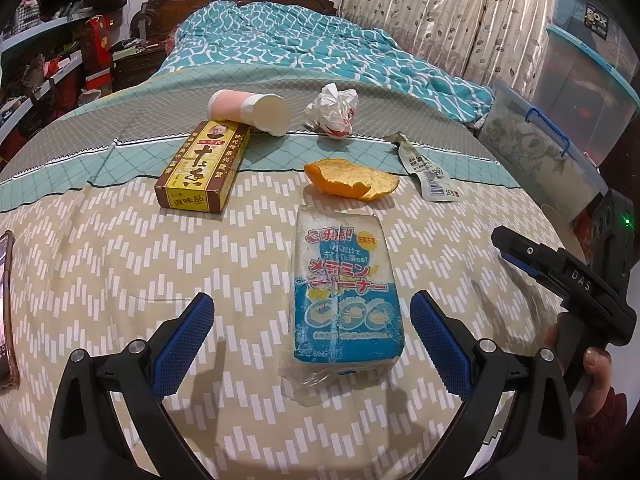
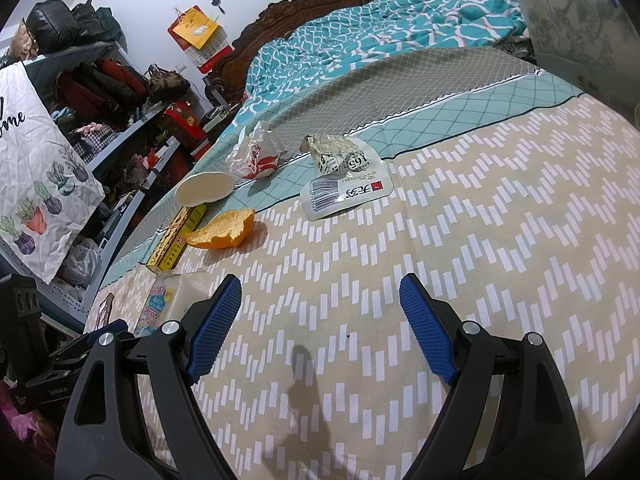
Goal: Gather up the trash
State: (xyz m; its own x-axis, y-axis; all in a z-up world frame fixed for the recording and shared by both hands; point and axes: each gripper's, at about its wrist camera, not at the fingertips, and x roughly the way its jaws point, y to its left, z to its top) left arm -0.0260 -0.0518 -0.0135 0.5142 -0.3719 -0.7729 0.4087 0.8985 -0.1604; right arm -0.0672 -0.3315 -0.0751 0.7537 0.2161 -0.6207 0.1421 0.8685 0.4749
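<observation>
Trash lies on the bed: a blue sponge packet (image 1: pixel 346 288), an orange peel (image 1: pixel 352 180), a yellow-brown box (image 1: pixel 204 166), a pink and white cup (image 1: pixel 250 110) on its side, a crumpled white wrapper (image 1: pixel 332 114) and a torn white pouch (image 1: pixel 430 170). My left gripper (image 1: pixel 312 316) is open, its jaws either side of the sponge packet's near end, not touching it. My right gripper (image 2: pixel 320 304) is open and empty over bare bedsheet. The peel (image 2: pixel 224 230), pouch (image 2: pixel 344 184), wrapper (image 2: pixel 258 154), cup (image 2: pixel 204 190), box (image 2: pixel 176 240) and packet (image 2: pixel 160 306) lie ahead and left of it.
A teal quilt (image 1: pixel 304 44) covers the far half of the bed. Clear storage boxes (image 1: pixel 540 144) stand at the right, cluttered shelves (image 2: pixel 112 112) at the left. A phone (image 1: pixel 6 308) lies at the bed's left edge. A printed bag (image 2: pixel 36 168) hangs on the shelves.
</observation>
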